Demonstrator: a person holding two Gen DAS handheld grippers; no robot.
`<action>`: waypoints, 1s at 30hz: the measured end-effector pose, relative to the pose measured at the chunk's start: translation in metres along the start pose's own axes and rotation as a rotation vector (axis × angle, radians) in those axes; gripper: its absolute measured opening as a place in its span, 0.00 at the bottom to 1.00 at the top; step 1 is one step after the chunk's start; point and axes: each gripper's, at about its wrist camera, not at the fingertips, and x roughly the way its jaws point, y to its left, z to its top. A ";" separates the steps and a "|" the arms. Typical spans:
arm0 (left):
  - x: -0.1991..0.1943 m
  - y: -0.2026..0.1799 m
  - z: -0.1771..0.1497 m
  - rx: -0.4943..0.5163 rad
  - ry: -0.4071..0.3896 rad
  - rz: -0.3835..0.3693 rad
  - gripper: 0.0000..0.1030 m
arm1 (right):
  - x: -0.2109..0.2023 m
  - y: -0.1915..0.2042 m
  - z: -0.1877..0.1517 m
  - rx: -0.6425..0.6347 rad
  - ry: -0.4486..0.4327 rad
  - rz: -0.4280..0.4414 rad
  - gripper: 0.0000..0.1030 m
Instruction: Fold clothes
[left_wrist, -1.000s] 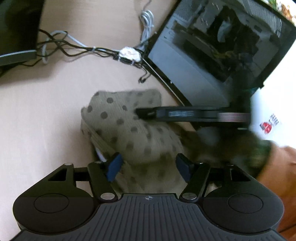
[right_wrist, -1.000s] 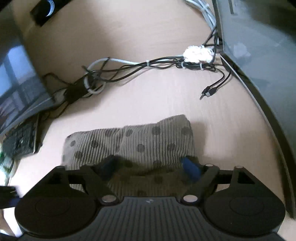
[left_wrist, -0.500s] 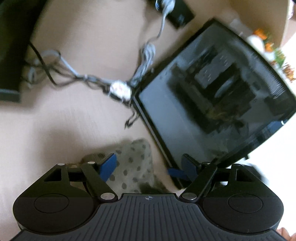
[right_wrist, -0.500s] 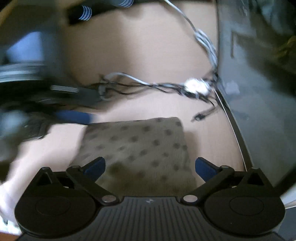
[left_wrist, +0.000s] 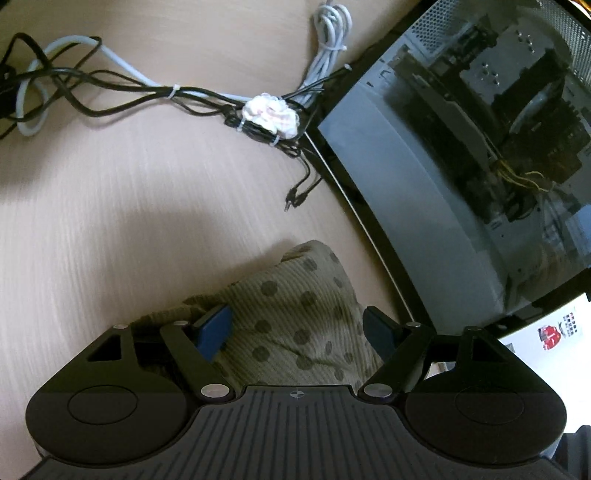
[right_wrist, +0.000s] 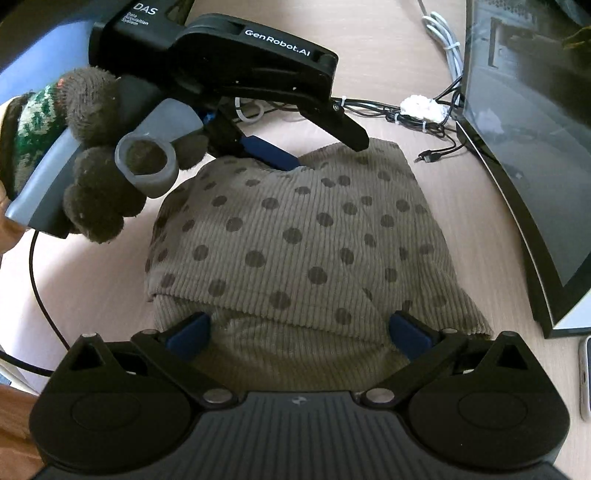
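A folded olive-brown corduroy garment with dark dots lies on the wooden desk. In the left wrist view its far corner sits between the open blue pads. My left gripper is open over that far end; it also shows in the right wrist view, held by a gloved hand, its tips resting on the cloth's far edge. My right gripper is open, its pads astride the near folded edge, gripping nothing.
A black computer case with a glass side stands close on the right of the garment. A bundle of cables with a white tie lies beyond it. A phone edge shows at the far right.
The left gripper swung back down onto the garment's far end. The right gripper drew back toward the near edge, so the whole folded garment shows. Both stay open.
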 end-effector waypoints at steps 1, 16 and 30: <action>-0.001 0.001 0.000 -0.002 -0.001 -0.003 0.81 | -0.001 0.001 0.001 -0.009 0.000 0.000 1.00; -0.002 -0.005 0.000 0.031 -0.031 -0.020 0.90 | 0.002 -0.020 -0.014 0.050 0.021 -0.013 1.00; -0.082 0.052 -0.091 -0.238 -0.029 -0.012 0.91 | -0.068 -0.054 -0.013 0.216 -0.202 -0.087 1.00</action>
